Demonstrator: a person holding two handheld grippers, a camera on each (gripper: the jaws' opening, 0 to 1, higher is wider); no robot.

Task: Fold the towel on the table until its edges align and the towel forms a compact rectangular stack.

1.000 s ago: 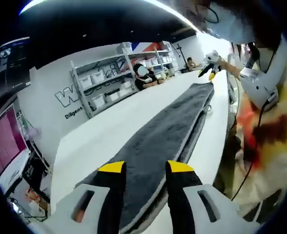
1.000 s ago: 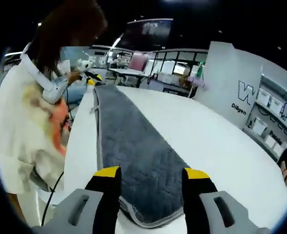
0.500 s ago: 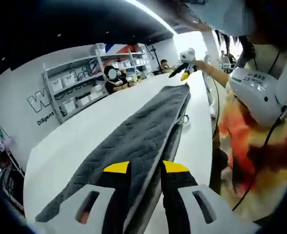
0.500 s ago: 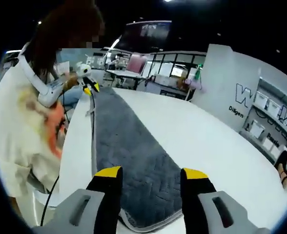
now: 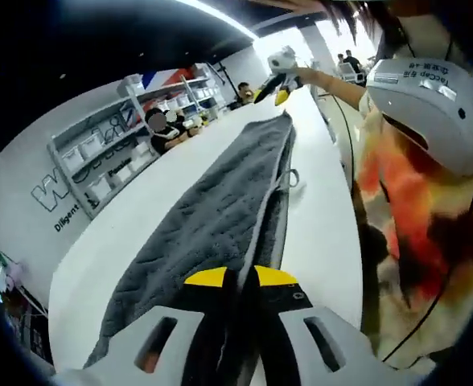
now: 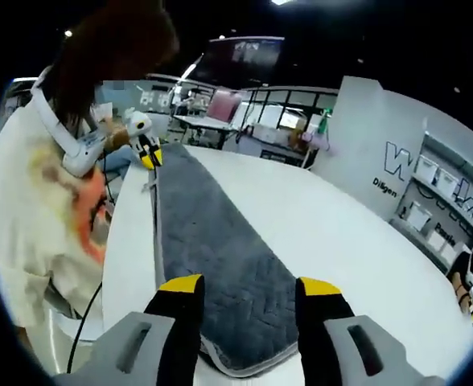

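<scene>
Now left gripper (image 5: 240,277) pinches towel (image 5: 220,201) corner.

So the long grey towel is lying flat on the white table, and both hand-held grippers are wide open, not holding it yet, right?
Not quite. The right hand-held gripper is open over one end of the grey towel on the white table, but the left hand-held gripper has its jaws closed on the other end's edge, as the left gripper view shows.

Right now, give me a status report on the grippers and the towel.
Left gripper shut on towel end. Right gripper open over the far end. Towel long, flat on table, not yet folded. Nothing in the way.
</scene>
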